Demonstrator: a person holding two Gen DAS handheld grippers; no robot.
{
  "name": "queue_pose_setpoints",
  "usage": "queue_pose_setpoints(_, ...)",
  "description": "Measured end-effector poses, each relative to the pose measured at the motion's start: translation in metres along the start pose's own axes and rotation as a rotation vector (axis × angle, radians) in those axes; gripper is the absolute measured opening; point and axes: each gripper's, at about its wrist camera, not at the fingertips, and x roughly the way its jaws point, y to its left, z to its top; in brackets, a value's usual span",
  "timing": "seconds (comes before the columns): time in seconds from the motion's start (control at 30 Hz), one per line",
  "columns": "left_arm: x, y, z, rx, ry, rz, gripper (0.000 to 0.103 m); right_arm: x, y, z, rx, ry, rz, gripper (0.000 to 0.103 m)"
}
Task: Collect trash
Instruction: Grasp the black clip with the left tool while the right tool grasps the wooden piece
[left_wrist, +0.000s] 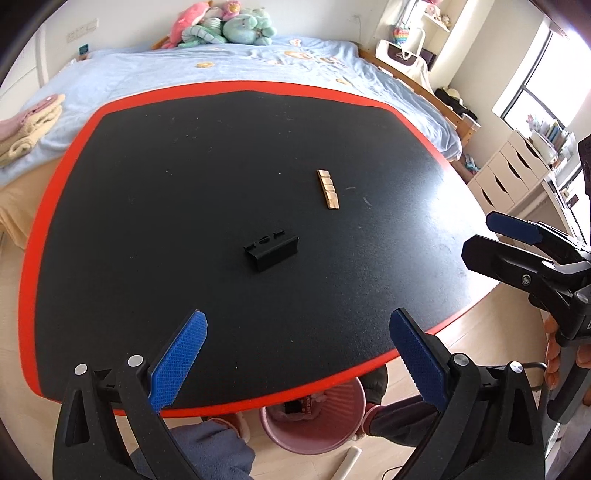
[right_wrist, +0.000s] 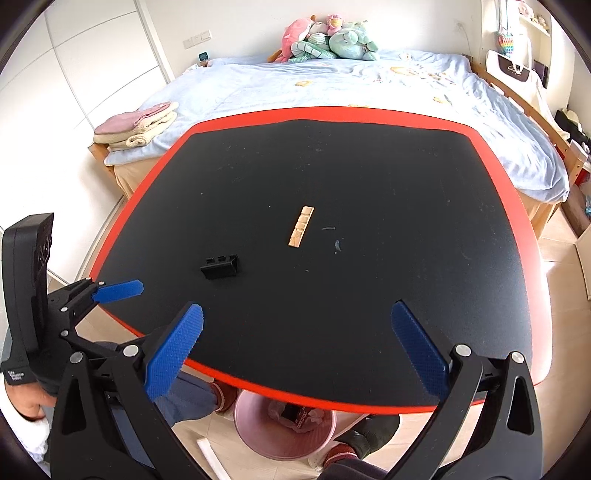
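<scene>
A small black plastic bracket (left_wrist: 271, 251) lies near the middle of the black table with a red rim (left_wrist: 37, 236); it also shows in the right wrist view (right_wrist: 219, 267). A light wooden strip (left_wrist: 328, 189) lies beyond it to the right, also in the right wrist view (right_wrist: 301, 226). A pink trash bin (left_wrist: 314, 417) with some trash inside stands on the floor under the table's near edge, also in the right wrist view (right_wrist: 284, 424). My left gripper (left_wrist: 297, 356) is open and empty above the near edge. My right gripper (right_wrist: 295, 350) is open and empty, to the right of the left.
A bed with a blue cover (right_wrist: 332, 85) stands behind the table, with plush toys (right_wrist: 325, 40) and folded towels (right_wrist: 136, 125) on it. White drawers (left_wrist: 506, 173) stand at the right. A white stick (right_wrist: 212, 458) lies on the floor by the bin.
</scene>
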Motion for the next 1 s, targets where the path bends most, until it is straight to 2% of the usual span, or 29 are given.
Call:
queue_pose_setpoints(0.33, 0.039, 0.013, 0.015, -0.117, -0.014, 0.077, 0.095, 0.062, -0.009, 0.032, 0.027, 0.054, -0.001, 0.1)
queue_pose_setpoints(0.6, 0.054, 0.016, 0.02, -0.192, -0.047, 0.162, 0.095, 0.11, -0.012, 0.049, 0.01, 0.097, -0.01, 0.1)
queue_pose_setpoints(0.77, 0.058, 0.014, 0.021, -0.202, -0.081, 0.216, 0.095, 0.13, -0.012, 0.054, 0.002, 0.109, 0.0, 0.1)
queue_pose_setpoints(0.8, 0.058, 0.014, 0.02, -0.203, -0.088, 0.229, 0.093, 0.132, -0.011, 0.054, -0.001, 0.108, 0.001, 0.098)
queue_pose_setpoints(0.83, 0.059, 0.013, 0.02, -0.198, -0.094, 0.246, 0.091, 0.134, -0.011, 0.055, -0.005, 0.108, -0.001, 0.092)
queue_pose_setpoints(0.97, 0.056, 0.013, 0.022, -0.177, -0.111, 0.293, 0.07, 0.135, -0.008, 0.055, -0.045, 0.083, -0.031, 0.08)
queue_pose_setpoints(1.0, 0.055, 0.014, 0.021, -0.167, -0.113, 0.301, 0.063, 0.134, -0.008, 0.055, -0.054, 0.077, -0.04, 0.072)
